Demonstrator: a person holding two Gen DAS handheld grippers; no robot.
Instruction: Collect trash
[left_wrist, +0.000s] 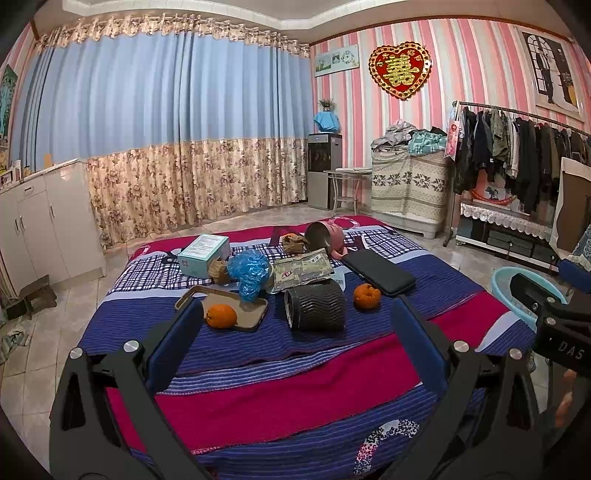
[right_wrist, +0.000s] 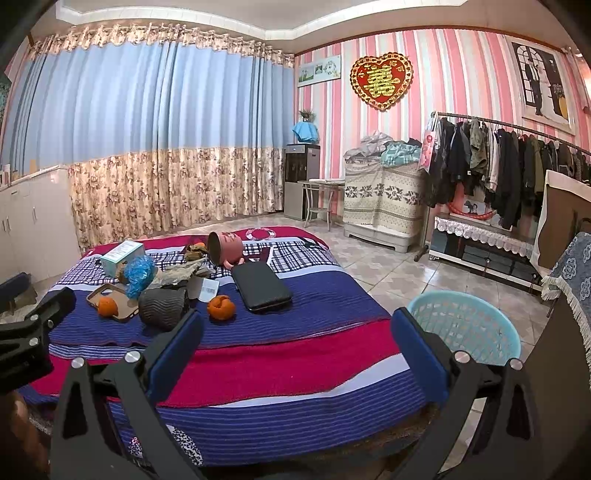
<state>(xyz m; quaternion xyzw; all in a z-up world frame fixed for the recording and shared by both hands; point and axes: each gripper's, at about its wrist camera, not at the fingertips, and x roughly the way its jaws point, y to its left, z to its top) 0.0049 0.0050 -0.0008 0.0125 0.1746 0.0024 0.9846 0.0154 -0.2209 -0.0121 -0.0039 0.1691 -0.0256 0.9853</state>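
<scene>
Bed (left_wrist: 295, 387) holds two oranges (left_wrist: 221, 316), one basket (right_wrist: 465, 325) beside.

Blue curtains (left_wrist: 147, 92), heart wall ornament (left_wrist: 400, 70), clothes rack (left_wrist: 517, 147), water dispenser (left_wrist: 324, 166).

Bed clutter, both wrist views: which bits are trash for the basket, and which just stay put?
Likely trash, going by looks:
- blue crumpled plastic
- brown paper wads
- foil wrapper
- peeled orange
- goes into the light blue basket

Probably stays:
- phone case with whole orange
- black tablet case
- black ribbed cup
- pink pot
- small box

Both grippers are open and empty.
</scene>
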